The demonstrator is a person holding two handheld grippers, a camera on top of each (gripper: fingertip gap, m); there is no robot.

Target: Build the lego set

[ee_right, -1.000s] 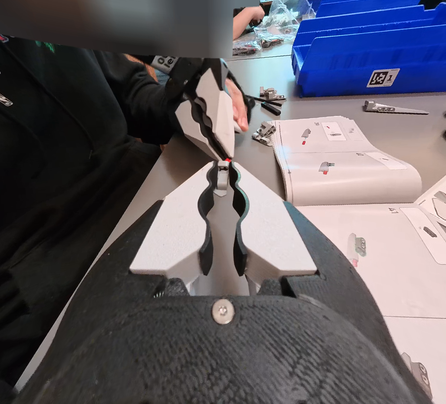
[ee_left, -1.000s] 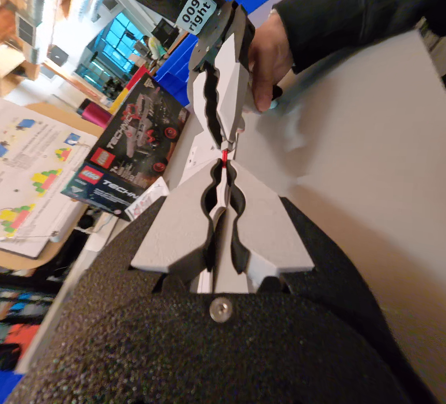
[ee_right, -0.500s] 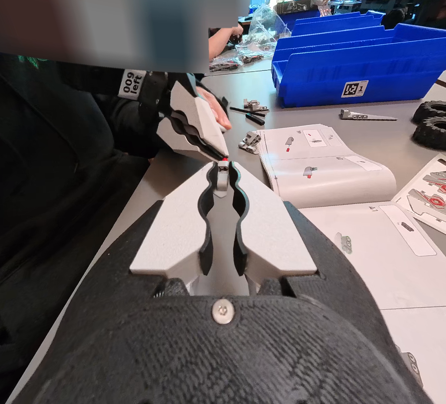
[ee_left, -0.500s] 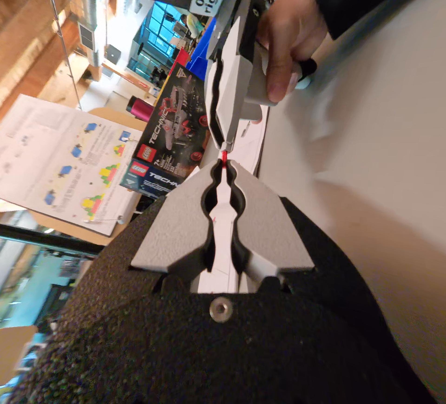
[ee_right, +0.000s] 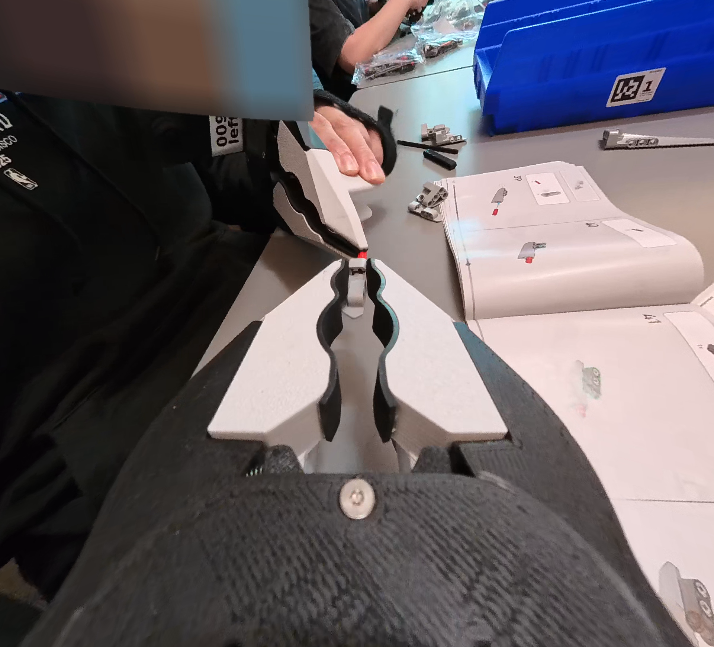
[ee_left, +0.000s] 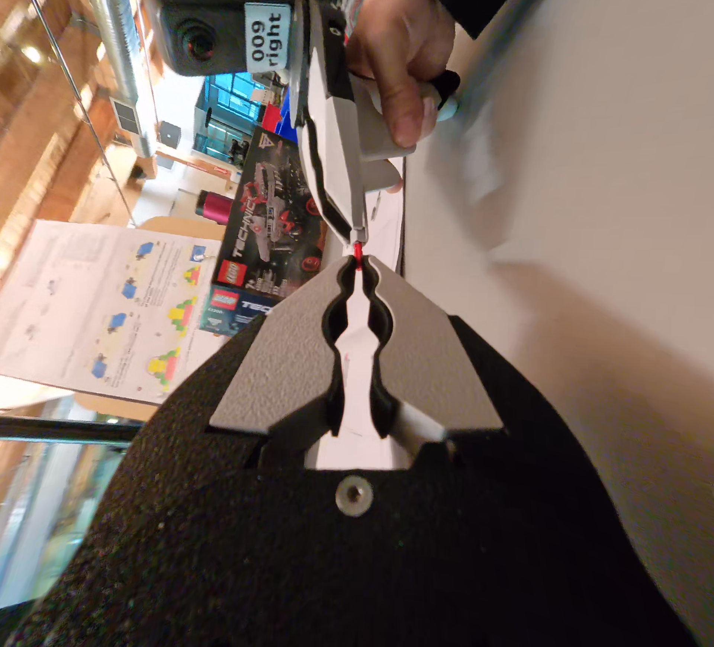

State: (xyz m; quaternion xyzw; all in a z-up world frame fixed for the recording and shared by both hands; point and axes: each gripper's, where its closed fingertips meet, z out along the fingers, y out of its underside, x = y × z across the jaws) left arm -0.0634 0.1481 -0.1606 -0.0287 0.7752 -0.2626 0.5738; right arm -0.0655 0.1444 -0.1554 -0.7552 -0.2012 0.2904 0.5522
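Observation:
My left gripper (ee_left: 358, 261) is shut on a small red pin (ee_left: 357, 250), held in the air above the table edge. My right gripper (ee_right: 356, 263) is shut on a small grey lego piece (ee_right: 355, 282). The two grippers meet tip to tip. The red pin (ee_right: 362, 254) touches the top end of the grey piece. In the left wrist view the right gripper (ee_left: 357, 232) comes down from above with the grey piece at its tips. In the right wrist view the left gripper (ee_right: 357, 248) comes in from the upper left.
An open instruction booklet (ee_right: 572, 242) lies to the right on the grey table (ee_right: 425, 250). Loose grey pieces (ee_right: 429, 199) and black pins (ee_right: 438, 159) lie behind it. Blue bins (ee_right: 599, 49) stand at the back right. A lego box (ee_left: 270, 226) and a printed sheet (ee_left: 96, 304) show in the left wrist view. Both grippers' tips are close together, under 4 cm apart.
Both grippers stayed tip to tip while tilting together. The left gripper has swung lower and flatter in the right wrist view. The background has shifted in both views.

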